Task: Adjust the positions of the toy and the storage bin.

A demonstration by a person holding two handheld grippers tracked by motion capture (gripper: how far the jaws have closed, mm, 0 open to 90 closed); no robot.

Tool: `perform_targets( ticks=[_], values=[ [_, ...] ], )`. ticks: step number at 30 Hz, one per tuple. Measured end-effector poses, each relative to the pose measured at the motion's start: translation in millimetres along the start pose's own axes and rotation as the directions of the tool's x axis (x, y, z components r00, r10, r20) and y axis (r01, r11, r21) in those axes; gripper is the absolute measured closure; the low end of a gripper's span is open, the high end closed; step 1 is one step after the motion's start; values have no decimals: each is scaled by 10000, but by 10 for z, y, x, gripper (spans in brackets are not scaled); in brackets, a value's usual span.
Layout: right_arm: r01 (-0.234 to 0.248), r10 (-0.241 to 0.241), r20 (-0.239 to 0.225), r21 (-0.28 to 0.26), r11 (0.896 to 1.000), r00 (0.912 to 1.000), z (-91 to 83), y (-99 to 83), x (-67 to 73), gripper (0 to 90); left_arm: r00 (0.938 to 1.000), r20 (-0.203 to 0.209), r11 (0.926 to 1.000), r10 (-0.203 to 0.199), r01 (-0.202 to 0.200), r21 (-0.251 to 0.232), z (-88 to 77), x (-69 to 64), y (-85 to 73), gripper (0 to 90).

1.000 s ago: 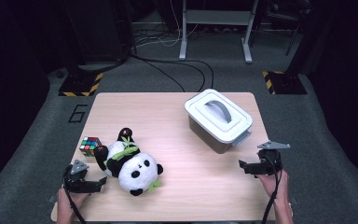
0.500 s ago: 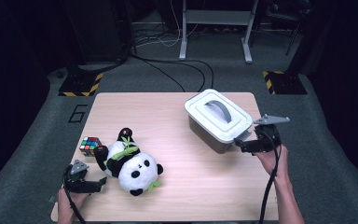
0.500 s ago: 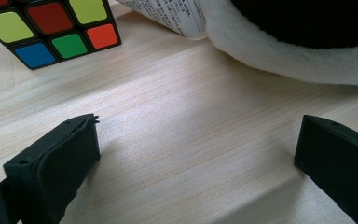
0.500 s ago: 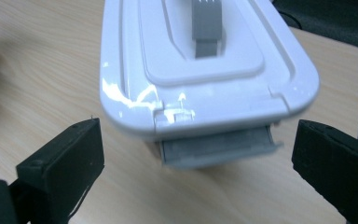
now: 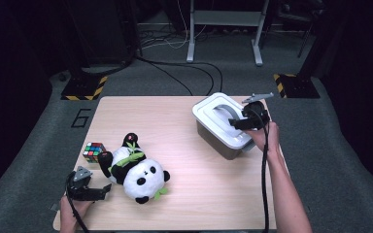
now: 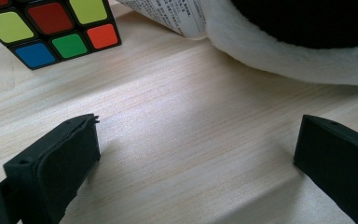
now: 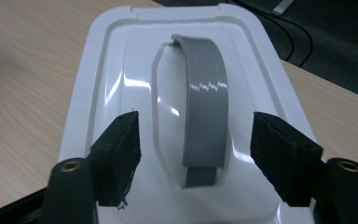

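Now the grey handle (image 7: 205, 105) on the white lid (image 7: 102, 79) lies between my right gripper (image 7: 193, 154) jaws, pads clear of it; they have just been closing. My left gripper (image 6: 196, 154) gapes over bare table (image 6: 182, 116), cube (image 6: 51, 28) and panda (image 6: 298, 51) beyond its tips.

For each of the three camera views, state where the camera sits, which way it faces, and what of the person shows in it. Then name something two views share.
High view: above the person's side, looking forward and down on the table; both forearms, left gripper, right gripper.
Left gripper view: low over the tabletop, facing the cube and panda; its open jaws.
Right gripper view: above the bin lid, facing its grey handle; its jaws astride it, not touching.
Shared: high and right gripper views show the lid.
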State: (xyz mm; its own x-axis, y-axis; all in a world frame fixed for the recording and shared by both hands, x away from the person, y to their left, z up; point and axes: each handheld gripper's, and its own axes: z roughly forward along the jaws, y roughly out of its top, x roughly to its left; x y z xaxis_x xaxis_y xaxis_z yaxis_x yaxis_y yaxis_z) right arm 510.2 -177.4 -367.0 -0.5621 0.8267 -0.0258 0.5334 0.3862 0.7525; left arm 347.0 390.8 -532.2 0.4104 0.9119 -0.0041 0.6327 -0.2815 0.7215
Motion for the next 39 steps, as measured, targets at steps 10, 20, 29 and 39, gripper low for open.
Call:
perform_targets(
  ticks=[10,20,29,39],
  values=[
    [35,-33,-289,61,10000,9996,211,215,-58,601,10000,29,10000,-13,13,18,-2,2,1,0],
    [171,-172,-51,-128,9998,9998,231,216,-26,667,10000,25,10000,-14,14,-4,-1,2,-1,1],
    [55,-55,-155,-56,10000,9999,245,251,113,669,10000,21,10000,-19,19,-8,-1,2,-1,2],
    [-415,409,-502,-100,9991,9979,344,310,301,669,10000,21,10000,-30,30,-8,-1,2,-1,2]
  ],
)
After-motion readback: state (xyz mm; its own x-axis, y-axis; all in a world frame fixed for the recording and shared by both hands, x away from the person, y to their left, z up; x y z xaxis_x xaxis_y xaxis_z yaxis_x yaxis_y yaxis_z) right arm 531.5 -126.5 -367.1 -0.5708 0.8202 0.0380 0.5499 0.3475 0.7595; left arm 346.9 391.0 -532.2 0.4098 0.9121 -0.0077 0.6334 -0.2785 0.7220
